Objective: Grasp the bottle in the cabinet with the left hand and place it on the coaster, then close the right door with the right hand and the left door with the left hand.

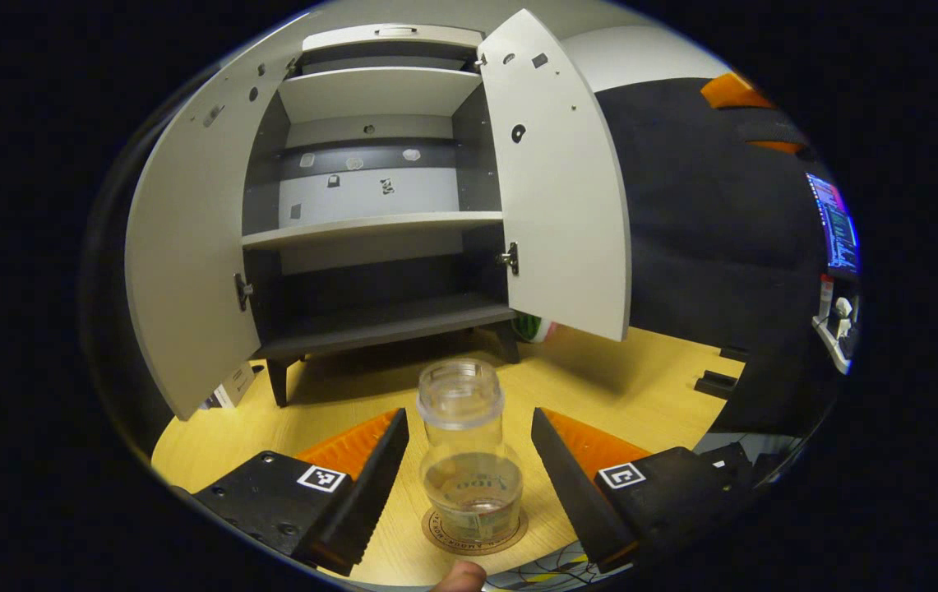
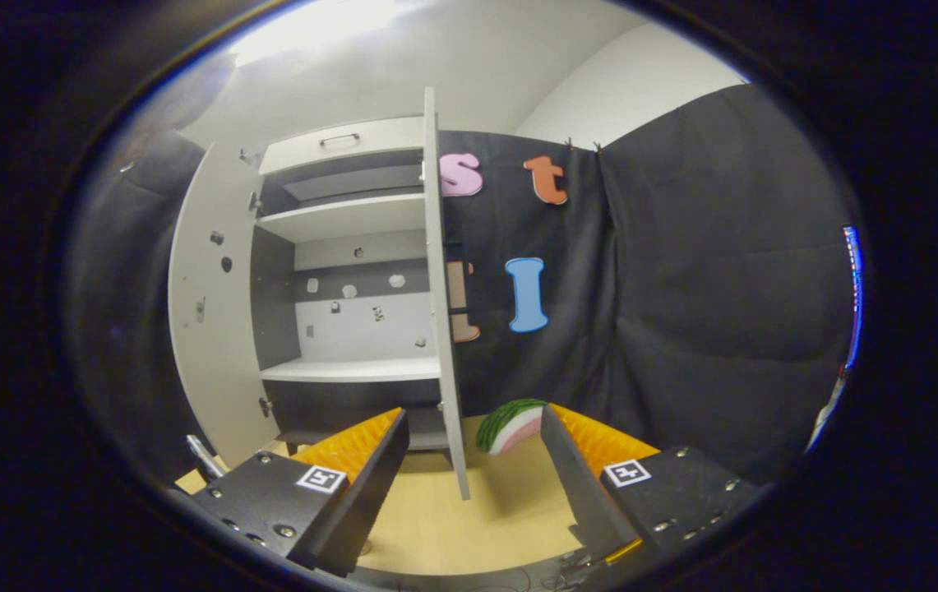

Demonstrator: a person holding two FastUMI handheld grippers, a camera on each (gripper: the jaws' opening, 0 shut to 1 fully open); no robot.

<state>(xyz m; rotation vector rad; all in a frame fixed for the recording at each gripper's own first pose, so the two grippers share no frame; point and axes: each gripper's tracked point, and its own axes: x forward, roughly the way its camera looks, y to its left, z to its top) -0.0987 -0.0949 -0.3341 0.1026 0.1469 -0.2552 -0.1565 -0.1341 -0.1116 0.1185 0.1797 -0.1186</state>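
Observation:
A clear plastic bottle [image 1: 469,448] without a cap stands upright on a round brown coaster [image 1: 438,530] on the wooden table. My left gripper [image 1: 469,460] is open, one finger on each side of the bottle with a gap to both. The white cabinet [image 1: 378,205] stands behind with both doors wide open, the left door [image 1: 189,263] and the right door [image 1: 559,181]. In the right gripper view my right gripper [image 2: 473,469] is open, and the right door's edge [image 2: 444,329] stands upright between its fingers, farther off.
A watermelon-slice toy [image 2: 510,427] lies on the table behind the right door, also showing under it [image 1: 533,327]. A fingertip [image 1: 460,578] shows at the lower edge of the left gripper view. A lit screen [image 1: 838,226] stands at the far right. Black blocks [image 1: 715,382] lie by the cloth wall.

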